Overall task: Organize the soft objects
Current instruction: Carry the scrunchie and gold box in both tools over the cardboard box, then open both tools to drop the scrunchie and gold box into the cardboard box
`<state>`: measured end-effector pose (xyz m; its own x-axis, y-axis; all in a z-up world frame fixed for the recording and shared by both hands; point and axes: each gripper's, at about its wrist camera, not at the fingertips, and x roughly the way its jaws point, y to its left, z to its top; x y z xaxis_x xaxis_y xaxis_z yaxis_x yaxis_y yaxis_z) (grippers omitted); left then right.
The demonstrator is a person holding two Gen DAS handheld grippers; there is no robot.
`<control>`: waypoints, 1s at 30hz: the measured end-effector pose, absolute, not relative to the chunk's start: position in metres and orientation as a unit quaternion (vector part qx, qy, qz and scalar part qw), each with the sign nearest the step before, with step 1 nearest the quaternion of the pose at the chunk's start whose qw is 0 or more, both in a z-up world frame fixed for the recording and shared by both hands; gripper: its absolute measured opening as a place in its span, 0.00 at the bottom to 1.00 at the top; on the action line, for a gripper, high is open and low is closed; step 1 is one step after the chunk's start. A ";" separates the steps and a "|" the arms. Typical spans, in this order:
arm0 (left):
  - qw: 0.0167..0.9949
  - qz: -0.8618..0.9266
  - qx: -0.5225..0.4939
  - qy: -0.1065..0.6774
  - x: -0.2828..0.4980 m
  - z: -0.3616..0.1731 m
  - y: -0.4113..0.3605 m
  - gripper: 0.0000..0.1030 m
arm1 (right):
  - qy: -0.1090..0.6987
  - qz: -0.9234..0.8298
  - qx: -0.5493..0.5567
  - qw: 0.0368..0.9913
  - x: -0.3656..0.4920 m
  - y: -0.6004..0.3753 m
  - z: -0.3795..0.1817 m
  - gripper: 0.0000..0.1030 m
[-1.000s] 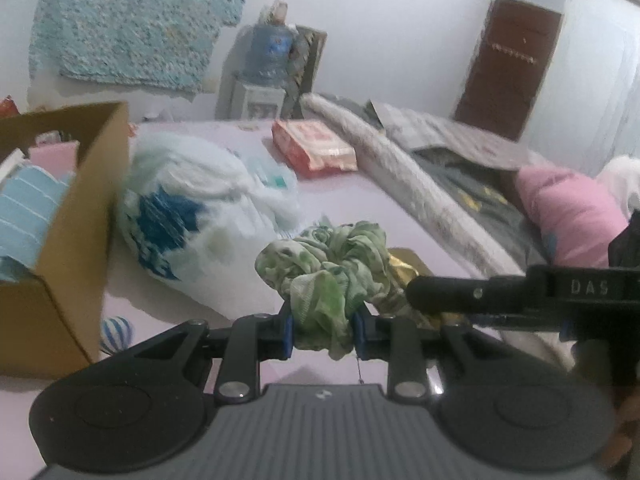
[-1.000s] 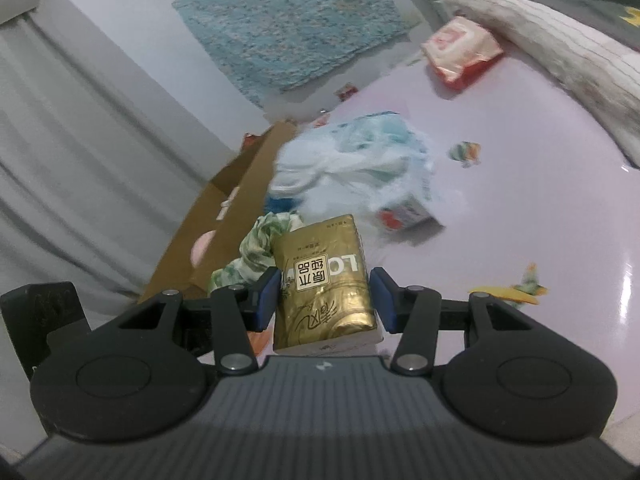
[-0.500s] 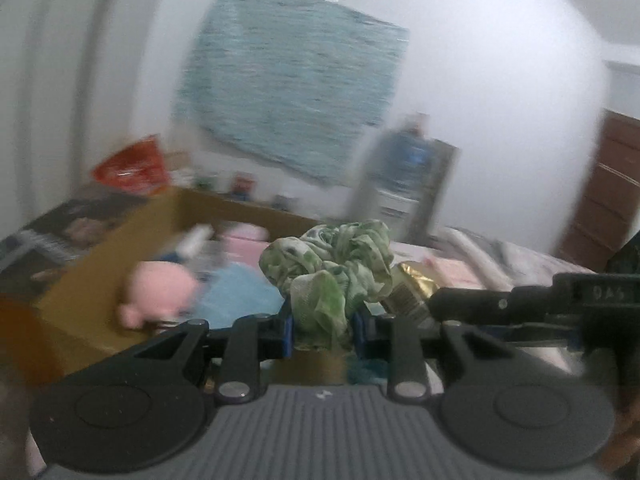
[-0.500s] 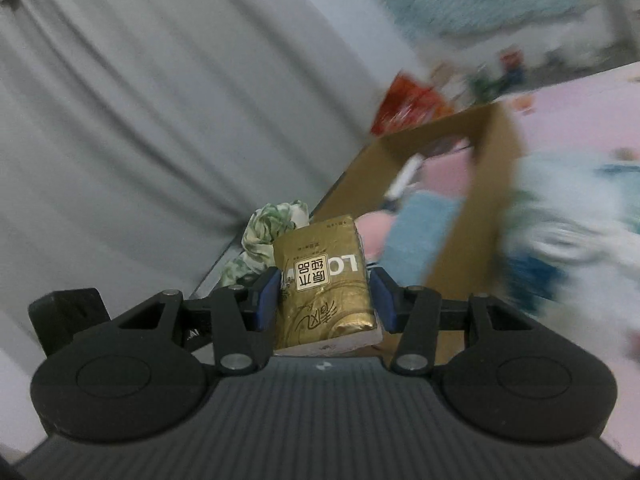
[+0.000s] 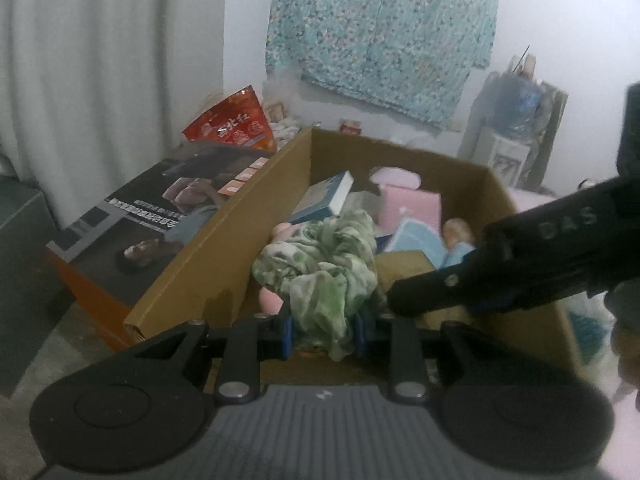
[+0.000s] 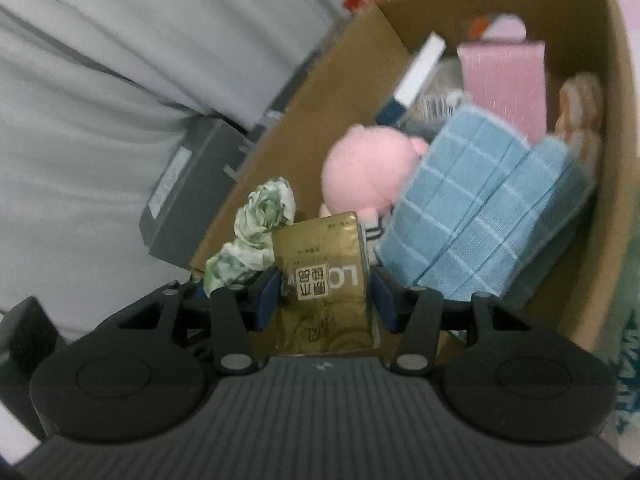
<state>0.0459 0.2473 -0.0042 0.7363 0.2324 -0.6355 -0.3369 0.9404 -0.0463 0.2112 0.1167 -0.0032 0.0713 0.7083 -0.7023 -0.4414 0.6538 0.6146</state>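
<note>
Gripping gold "LO" pack point(image 6: 326, 280), green scrunchie point(image 5: 320, 268), over cardboard box point(image 5: 216, 240)

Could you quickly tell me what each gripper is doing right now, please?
Left gripper: closed on the green scrunchie.
Right gripper: closed on the gold tissue pack.

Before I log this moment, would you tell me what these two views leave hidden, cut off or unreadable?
- Left wrist view: the gold packet is mostly hidden behind the green scrunchie and the right gripper.
- Left wrist view: the pink plush toy shows only in slivers around the scrunchie.
- Right wrist view: the cardboard box floor is covered by the blue towel.
- Right wrist view: the box's near corner is cut off behind the gripper body.
</note>
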 end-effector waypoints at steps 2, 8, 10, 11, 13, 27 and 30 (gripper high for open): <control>0.926 0.160 -0.071 0.336 0.049 -0.009 0.247 0.31 | 0.569 0.393 0.123 0.712 0.214 0.122 -0.014 0.49; 0.918 0.176 -0.054 0.350 0.056 -0.021 0.252 0.38 | 0.587 0.388 0.123 0.700 0.220 0.137 -0.036 0.54; 0.917 0.176 -0.058 0.353 0.057 -0.023 0.254 0.40 | 0.587 0.389 0.129 0.698 0.221 0.137 -0.037 0.54; 0.917 0.176 -0.060 0.353 0.056 -0.023 0.255 0.40 | 0.586 0.390 0.129 0.698 0.221 0.137 -0.037 0.54; 0.918 0.175 -0.062 0.350 0.053 -0.022 0.255 0.41 | 0.582 0.391 0.129 0.701 0.221 0.134 -0.034 0.54; 0.934 0.194 -0.058 0.293 0.019 0.002 0.251 0.50 | 0.540 0.408 0.164 0.718 0.225 0.111 0.003 0.54; 0.939 0.191 -0.054 0.280 0.012 0.008 0.243 0.61 | 0.527 0.419 0.182 0.717 0.220 0.096 0.013 0.54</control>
<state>0.0116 0.2428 0.0080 0.7707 0.3286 -0.5459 -0.3890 0.9212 0.0053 0.2200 0.0961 0.0134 0.0934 0.7926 -0.6025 -0.4088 0.5823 0.7027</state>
